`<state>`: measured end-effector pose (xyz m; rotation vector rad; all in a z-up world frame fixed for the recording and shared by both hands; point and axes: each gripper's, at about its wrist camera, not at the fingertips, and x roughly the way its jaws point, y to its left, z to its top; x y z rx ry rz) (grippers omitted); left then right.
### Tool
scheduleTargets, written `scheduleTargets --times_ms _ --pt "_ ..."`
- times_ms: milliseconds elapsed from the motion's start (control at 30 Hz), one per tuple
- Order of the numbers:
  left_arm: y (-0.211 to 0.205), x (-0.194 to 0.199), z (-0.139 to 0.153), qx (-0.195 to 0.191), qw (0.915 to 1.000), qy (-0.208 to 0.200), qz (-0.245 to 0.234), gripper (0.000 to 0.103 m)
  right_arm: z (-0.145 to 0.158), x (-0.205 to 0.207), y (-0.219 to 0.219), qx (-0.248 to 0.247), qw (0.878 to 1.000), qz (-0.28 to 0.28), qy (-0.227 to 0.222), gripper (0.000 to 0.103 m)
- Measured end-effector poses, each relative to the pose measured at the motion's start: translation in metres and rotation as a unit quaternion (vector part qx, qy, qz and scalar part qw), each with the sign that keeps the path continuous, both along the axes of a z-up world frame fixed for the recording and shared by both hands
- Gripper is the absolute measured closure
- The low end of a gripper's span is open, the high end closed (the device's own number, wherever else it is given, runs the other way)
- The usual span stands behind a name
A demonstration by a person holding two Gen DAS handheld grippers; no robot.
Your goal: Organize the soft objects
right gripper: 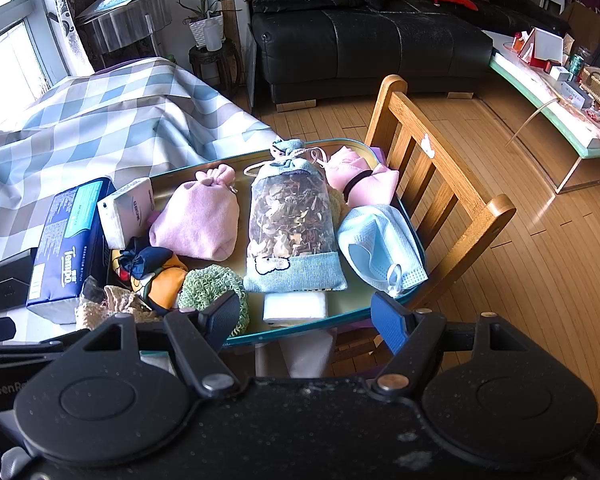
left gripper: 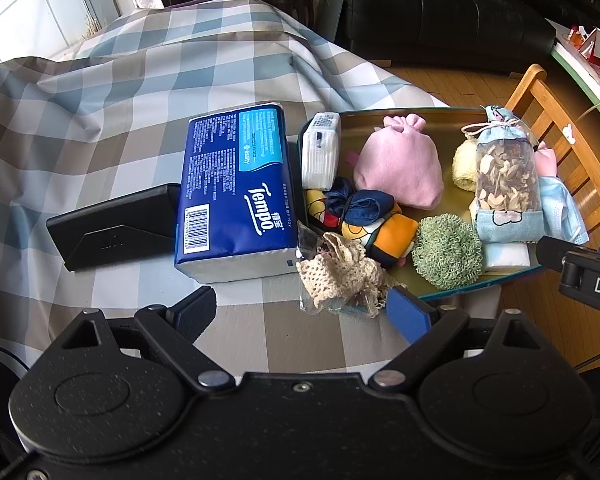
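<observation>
A green-rimmed tray (left gripper: 452, 117) (right gripper: 332, 322) on the checked table holds soft things: a pink pouch (left gripper: 400, 166) (right gripper: 198, 224), a tall sachet of dried petals (left gripper: 506, 184) (right gripper: 292, 224), a green knitted scrubber (left gripper: 448, 256) (right gripper: 206, 284), a colourful cloth bundle (left gripper: 380, 226) (right gripper: 156, 276), a blue face mask (right gripper: 380, 248), a white sponge (right gripper: 294, 306) and a small tissue pack (left gripper: 320, 150) (right gripper: 126, 212). A beige crochet piece (left gripper: 340, 272) lies over the tray's near edge. A blue Tempo tissue pack (left gripper: 236, 196) (right gripper: 66, 248) lies left of the tray. My left gripper (left gripper: 304, 312) is open and empty before the crochet piece. My right gripper (right gripper: 304, 320) is open and empty at the tray's near rim.
A black box (left gripper: 112, 232) (right gripper: 6, 280) lies left of the Tempo pack. A wooden chair (right gripper: 440, 184) stands behind the tray's right side. A black sofa (right gripper: 364, 36) and a cluttered side table (right gripper: 560, 92) stand beyond, on the wooden floor.
</observation>
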<state>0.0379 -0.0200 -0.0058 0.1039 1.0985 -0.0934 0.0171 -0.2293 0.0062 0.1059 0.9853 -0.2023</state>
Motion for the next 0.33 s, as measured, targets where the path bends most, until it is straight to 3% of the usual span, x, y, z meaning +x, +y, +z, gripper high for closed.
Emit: scheduleTargets --times_ms 333 --pt "0.0 -0.0001 -0.0018 0.0 1.0 0.002 0.002 0.013 -0.0001 -0.0001 0.0 0.0 1.0 0.0 0.0 0.031"
